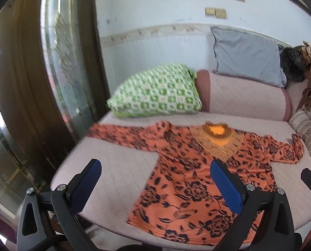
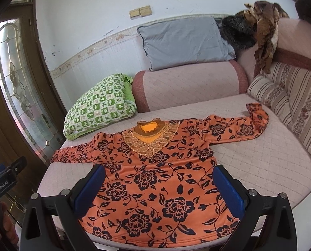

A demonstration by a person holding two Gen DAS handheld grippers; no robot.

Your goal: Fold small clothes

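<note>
An orange top with black flowers point(image 1: 189, 179) point(image 2: 153, 179) lies flat on the pink sofa seat point(image 1: 113, 167) point(image 2: 260, 163), both sleeves spread out and a gold lace collar at the far side. My left gripper point(image 1: 155, 173) hovers open over the top's left hem side, nothing between its blue pads. My right gripper point(image 2: 158, 182) hangs open above the top's lower middle, also holding nothing. The other gripper's tip shows at the right edge of the left wrist view and the left edge of the right wrist view.
A green checked pillow point(image 1: 155, 92) point(image 2: 99, 106) lies behind the top on the left. A pink bolster point(image 2: 189, 85), a grey cushion point(image 2: 184, 41) and brown clothes point(image 2: 262, 27) sit further back. Striped cushions point(image 2: 291, 104) line the right. A wooden glazed door point(image 1: 51, 73) stands left.
</note>
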